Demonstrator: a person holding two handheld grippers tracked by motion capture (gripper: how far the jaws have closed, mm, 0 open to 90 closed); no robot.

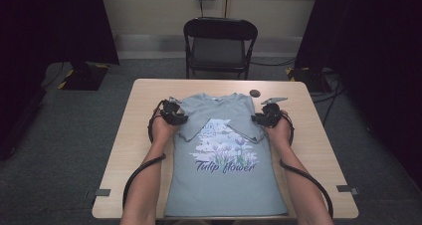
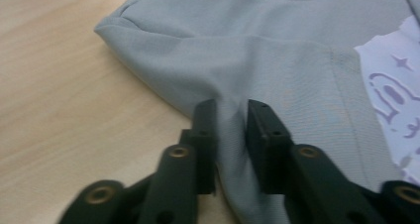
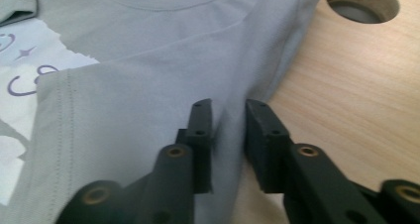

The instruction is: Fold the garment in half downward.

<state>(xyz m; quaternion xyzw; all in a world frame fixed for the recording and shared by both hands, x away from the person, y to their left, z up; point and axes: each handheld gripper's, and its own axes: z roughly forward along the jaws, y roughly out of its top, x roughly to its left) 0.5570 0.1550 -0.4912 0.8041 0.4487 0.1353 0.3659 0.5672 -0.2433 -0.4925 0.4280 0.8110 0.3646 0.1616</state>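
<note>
The grey T-shirt (image 1: 226, 155) lies flat on the bench (image 1: 134, 135), print up, collar at the far end and hem at the near edge, so its long axis runs straight away from the person. Both sleeves are folded in over the chest. The left tool (image 1: 175, 114) pinches a ridge of cloth at the shirt's left shoulder edge; the right tool (image 1: 264, 116) does the same at the right shoulder edge, jaws closed on fabric. Each hand sits at its own side of the shirt, level with the other, so I'd expect the shoulders to come down toward the hem together.
</note>
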